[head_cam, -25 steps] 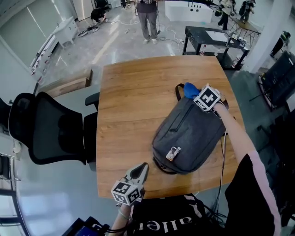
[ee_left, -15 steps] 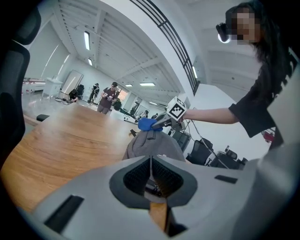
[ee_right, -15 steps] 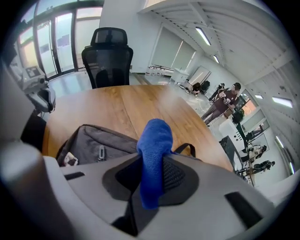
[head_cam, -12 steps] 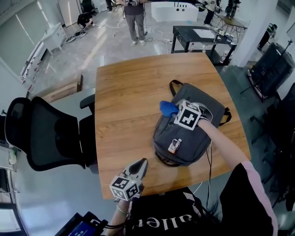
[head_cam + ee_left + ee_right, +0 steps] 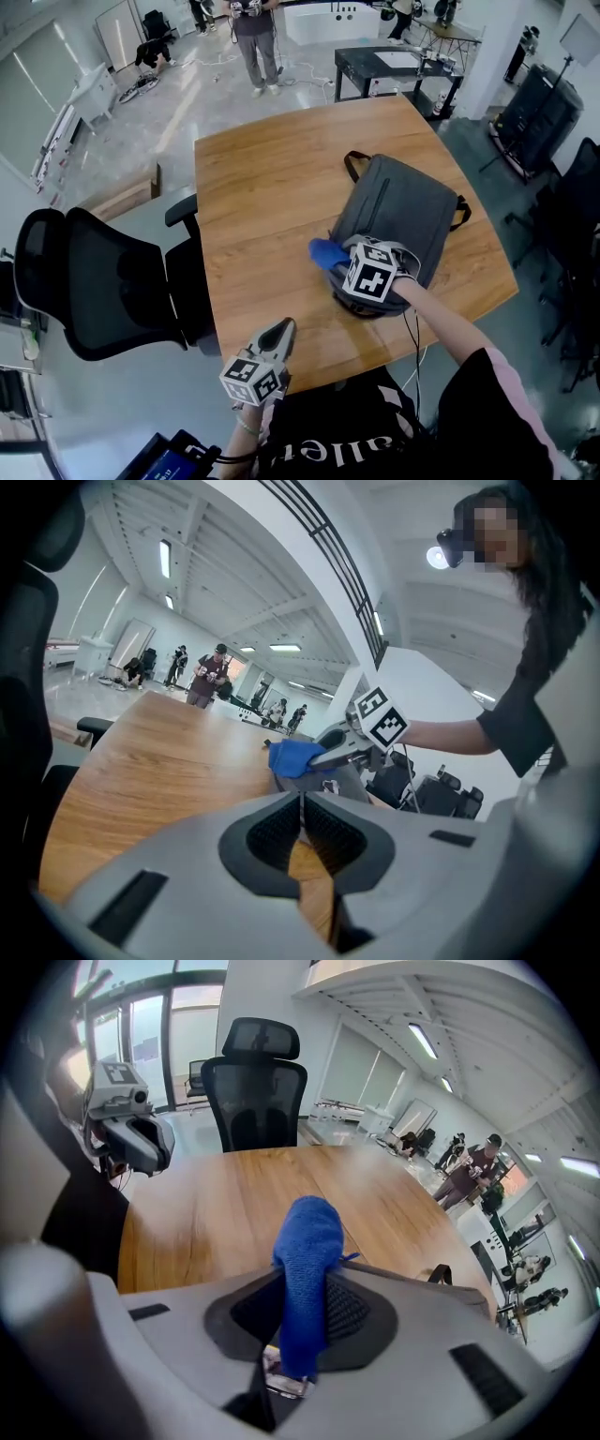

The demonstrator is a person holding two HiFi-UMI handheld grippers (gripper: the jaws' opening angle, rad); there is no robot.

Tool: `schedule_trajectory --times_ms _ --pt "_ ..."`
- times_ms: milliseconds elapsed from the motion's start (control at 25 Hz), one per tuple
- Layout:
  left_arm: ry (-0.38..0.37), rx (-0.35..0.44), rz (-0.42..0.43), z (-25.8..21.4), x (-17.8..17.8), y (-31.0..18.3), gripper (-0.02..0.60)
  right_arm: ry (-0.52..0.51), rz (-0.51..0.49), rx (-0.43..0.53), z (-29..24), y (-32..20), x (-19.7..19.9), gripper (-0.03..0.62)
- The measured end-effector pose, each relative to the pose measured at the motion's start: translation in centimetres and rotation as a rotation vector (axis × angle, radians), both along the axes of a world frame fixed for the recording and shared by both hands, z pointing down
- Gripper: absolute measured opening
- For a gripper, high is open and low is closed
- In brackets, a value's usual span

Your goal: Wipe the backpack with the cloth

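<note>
Now the right gripper [image 5: 331, 259] grips the cloth [image 5: 322, 251] in its jaws at the backpack [image 5: 398, 211] edge; left gripper [image 5: 281, 330] jaws together.

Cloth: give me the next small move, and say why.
Probably drag the cloth across the backpack toward its far end. The right tongs are shut on the cloth at the backpack's near-left edge, and most of the grey panel lies beyond it.
</note>
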State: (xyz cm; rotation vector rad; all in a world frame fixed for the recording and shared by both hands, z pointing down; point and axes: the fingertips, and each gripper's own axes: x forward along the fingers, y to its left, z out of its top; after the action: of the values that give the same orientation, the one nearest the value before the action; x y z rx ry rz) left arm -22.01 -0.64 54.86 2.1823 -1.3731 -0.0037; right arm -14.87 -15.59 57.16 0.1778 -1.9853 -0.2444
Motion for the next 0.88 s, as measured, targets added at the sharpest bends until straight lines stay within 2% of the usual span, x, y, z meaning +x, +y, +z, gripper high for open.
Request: schedule_trajectory --times_ms 80,200,320,400,520,680,880 --pt "0.003 0.000 0.001 0.2 -0.5 0.6 0.002 -0.063 0.074 0.003 -0.8 0.8 -0.6 0.086" --pt "0.015 -0.002 -0.005 0.3 -1.3 1.1 0.002 -0.232 0.262 -0.034 -2.7 1.1 -2.8 0.086" --pt "0.028 0.002 -0.005 0.3 -1.4 1.3 0.002 -0.395 0.464 -0.145 -2.7 1.5 -4.9 0.086" --pt "0.031 0.008 0.003 0.1 -1.1 1.3 0.002 -0.463 0.569 -0.229 -1.8 2.4 -5.7 0.086" --pt "0.034 0.011 0.015 0.1 -0.8 1.4 0.002 -0.479 0.669 -0.298 0.9 4.0 -5.5 0.086" --pt "0.033 0.001 0.019 1.0 -0.6 1.5 0.002 -0.438 0.762 -0.318 4.8 5.4 -2.7 0.086" --pt "0.033 -0.001 0.027 0.9 -0.7 1.5 0.002 -0.441 0.827 -0.332 5.9 7.2 1.1 0.086"
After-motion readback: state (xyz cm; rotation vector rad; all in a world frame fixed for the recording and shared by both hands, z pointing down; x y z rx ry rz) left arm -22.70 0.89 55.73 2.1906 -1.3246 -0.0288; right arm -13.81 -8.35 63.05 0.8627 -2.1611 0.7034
